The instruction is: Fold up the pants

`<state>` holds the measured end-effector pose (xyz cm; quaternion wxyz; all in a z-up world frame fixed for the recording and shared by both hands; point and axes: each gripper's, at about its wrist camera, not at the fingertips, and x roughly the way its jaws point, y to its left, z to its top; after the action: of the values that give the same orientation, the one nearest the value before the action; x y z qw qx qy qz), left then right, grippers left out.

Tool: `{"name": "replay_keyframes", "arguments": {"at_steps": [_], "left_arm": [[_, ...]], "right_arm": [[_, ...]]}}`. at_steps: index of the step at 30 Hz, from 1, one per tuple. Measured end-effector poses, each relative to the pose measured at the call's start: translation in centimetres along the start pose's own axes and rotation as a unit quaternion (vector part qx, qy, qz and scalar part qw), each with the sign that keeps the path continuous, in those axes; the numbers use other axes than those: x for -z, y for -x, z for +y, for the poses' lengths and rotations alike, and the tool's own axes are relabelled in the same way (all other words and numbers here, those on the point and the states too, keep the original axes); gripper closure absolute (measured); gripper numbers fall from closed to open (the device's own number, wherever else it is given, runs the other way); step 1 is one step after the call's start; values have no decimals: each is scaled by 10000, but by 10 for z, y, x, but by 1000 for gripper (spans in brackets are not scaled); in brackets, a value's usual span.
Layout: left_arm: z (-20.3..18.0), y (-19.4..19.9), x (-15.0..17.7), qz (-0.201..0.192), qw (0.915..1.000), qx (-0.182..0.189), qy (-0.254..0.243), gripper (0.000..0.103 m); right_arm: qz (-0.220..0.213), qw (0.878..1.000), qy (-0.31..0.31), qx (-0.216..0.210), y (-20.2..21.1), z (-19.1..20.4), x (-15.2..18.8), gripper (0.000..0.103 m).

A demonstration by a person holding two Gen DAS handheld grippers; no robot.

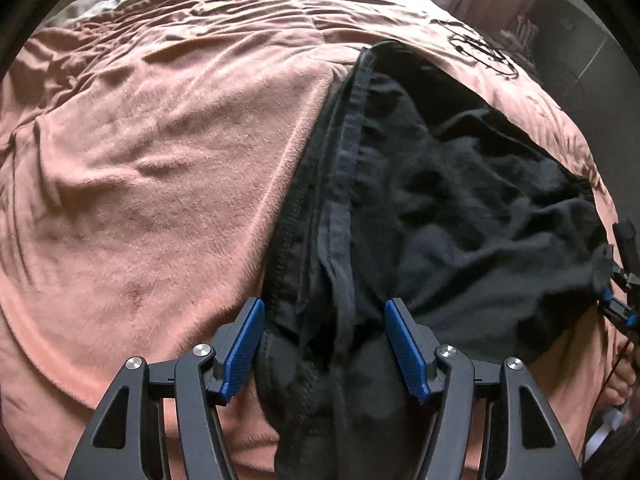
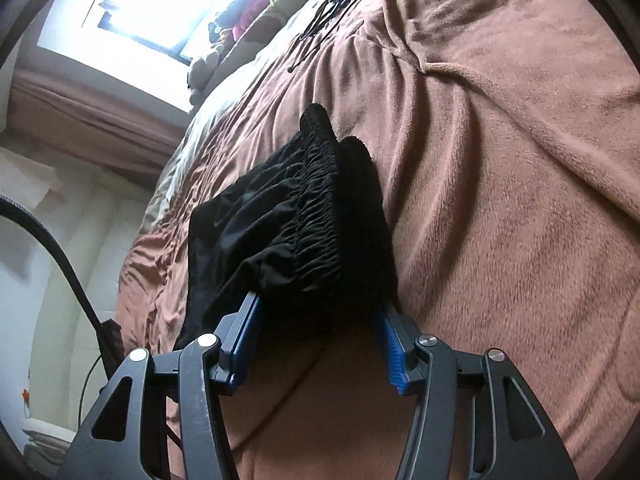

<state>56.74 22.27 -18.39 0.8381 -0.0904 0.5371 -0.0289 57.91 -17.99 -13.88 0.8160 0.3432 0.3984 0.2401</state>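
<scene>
Black pants (image 1: 440,200) lie bunched on a pink fleece blanket (image 1: 160,180). In the left wrist view my left gripper (image 1: 324,312) is open, its blue pads on either side of the hem end of the pants, which runs down between them. In the right wrist view my right gripper (image 2: 316,308) is open, with the elastic waistband end of the pants (image 2: 320,208) lying between its fingertips. The right gripper also shows at the right edge of the left wrist view (image 1: 620,300), at the pants' far corner.
The blanket covers a bed. A black cable (image 1: 480,48) lies on it at the far side. Stuffed toys (image 2: 248,20) line a bright window. A black hose (image 2: 60,260) and white furniture stand left of the bed.
</scene>
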Motion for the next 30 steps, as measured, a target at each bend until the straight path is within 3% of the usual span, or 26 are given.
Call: {"name": "replay_keyframes", "arguments": {"at_steps": [6, 11, 13, 14, 15, 17, 18, 22, 25, 27, 30], "left_arm": [[6, 5, -1, 255, 9996, -132, 31, 39], [14, 3, 3, 428, 9989, 44, 161, 41], [19, 4, 4, 338, 9990, 89, 271, 49], [20, 6, 4, 298, 9991, 118, 288, 61], [23, 7, 4, 254, 9988, 195, 368, 72], [23, 12, 6, 175, 9983, 358, 415, 85], [21, 14, 8, 152, 9987, 344, 349, 86], [17, 16, 13, 259, 9993, 176, 213, 83], [16, 18, 15, 304, 9995, -20, 123, 66], [16, 19, 17, 350, 9994, -28, 39, 45], [17, 17, 22, 313, 9995, 74, -66, 42]], "right_arm": [[37, 10000, -43, -19, -5, 0, 6, 51], [57, 10000, -50, 5, -7, 2, 4, 51], [28, 10000, -40, -15, -9, 3, 2, 51], [16, 10000, -16, -17, -8, 3, 2, 51], [-18, 10000, 11, -2, -8, 4, 2, 55], [-46, 10000, 7, -2, -8, 4, 2, 63], [-64, 10000, 2, -31, -7, 3, 3, 69], [-226, 9997, 77, -94, -1, 7, 4, 74], [-193, 9998, 89, -47, -3, 8, 5, 74], [-126, 9999, -18, -84, -6, 3, 5, 70], [-90, 9997, -160, -175, -9, -3, 3, 70]]}}
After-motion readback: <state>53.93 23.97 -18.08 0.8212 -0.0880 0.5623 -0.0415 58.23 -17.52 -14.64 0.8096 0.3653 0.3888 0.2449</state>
